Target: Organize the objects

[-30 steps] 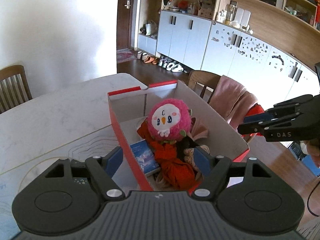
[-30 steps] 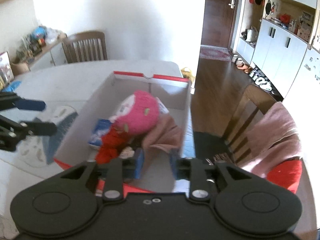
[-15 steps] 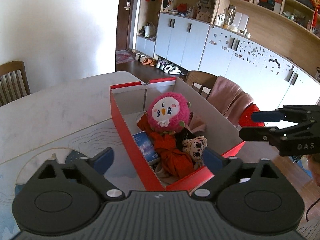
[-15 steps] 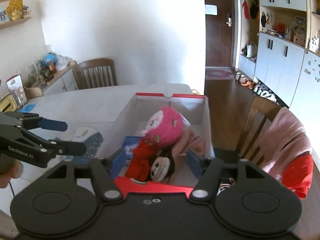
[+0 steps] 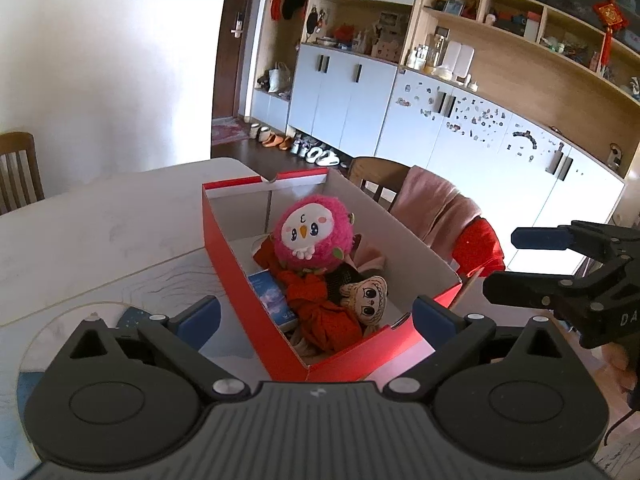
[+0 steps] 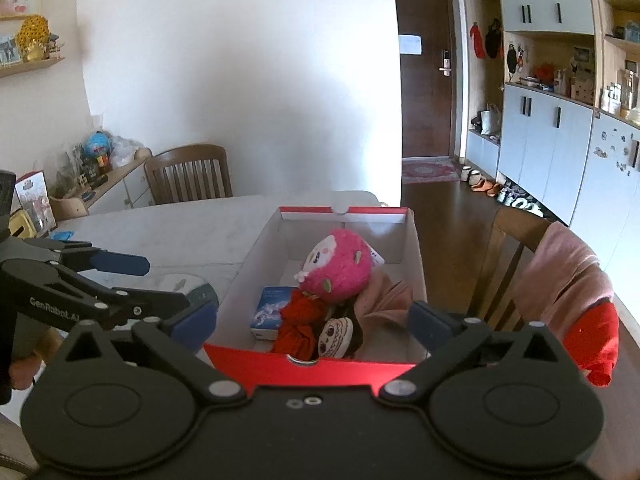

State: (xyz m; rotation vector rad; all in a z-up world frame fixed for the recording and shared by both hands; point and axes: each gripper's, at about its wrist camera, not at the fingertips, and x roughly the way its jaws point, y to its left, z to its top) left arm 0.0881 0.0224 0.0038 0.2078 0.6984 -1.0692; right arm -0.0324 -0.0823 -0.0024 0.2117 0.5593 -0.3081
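Both tools have been drawn back from the box [image 5: 256, 288] over the last second, and their jaws have just been opening. The left tool [image 5: 316, 316] is now spread wide with only the near corner of the box seen between its pads, nothing gripped. The right tool [image 6: 312, 320] is likewise spread apart and empty, the near red wall of the box lying between its pads in view but not pressed.

From this it is judged that the last item has been let go and the sorting is near its end. Everything is gathered inside the box on the bench [image 5: 100, 224]: the pink plush [image 5: 312, 234] at 12 o'clock, the red cloth [image 5: 320, 304] under it toward 6 o'clock, the small doll [image 5: 366, 296] at 4 o'clock, and the blue packet [image 5: 268, 296] against the wall at 9 o'clock.

In the left view, a chair [image 5: 376, 176] draped with a pink cloth [image 5: 432, 208] stands at 2 o'clock just beyond the box. Nothing is seen blocking either tool; only the plush rises near the rim, which could hinder a lid.
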